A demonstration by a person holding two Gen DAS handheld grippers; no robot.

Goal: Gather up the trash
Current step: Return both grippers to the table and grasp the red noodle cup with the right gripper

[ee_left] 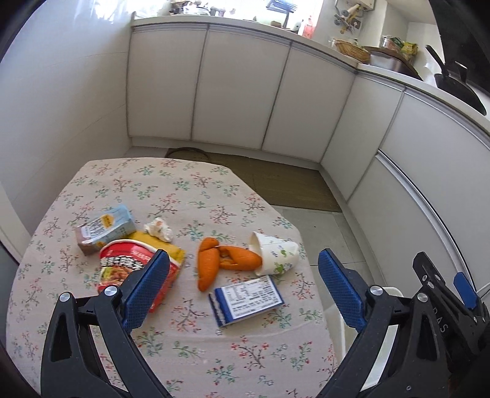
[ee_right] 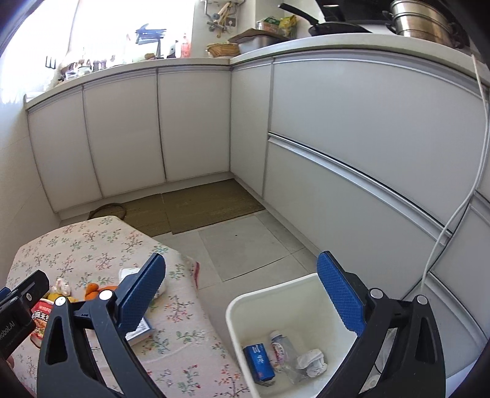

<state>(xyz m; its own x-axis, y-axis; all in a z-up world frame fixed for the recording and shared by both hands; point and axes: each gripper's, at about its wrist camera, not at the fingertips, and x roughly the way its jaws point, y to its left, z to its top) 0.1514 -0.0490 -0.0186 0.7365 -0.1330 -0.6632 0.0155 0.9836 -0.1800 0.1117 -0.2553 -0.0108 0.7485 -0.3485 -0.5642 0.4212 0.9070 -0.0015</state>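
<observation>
Bin (ee_right: pixel 242 301) with carton (ee_right: pixel 258 362), tissue (ee_right: pixel 312 361)

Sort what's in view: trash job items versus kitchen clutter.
Job: paper cup, orange peels, crumpled tissue, milk carton, noodle packet, small box, white bin.
Clutter: frying pan, steel pot, floor mat.

Left tool (ee_left: pixel 243 269) angled downward, jaws spread wide and empty, right tool (ee_right: pixel 242 275) likewise gaping, empty

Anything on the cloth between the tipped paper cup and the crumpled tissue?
Yes: orange peels lie between the paper cup and the tissue, spilling from the cup's mouth. Shows in the left wrist view.
</observation>
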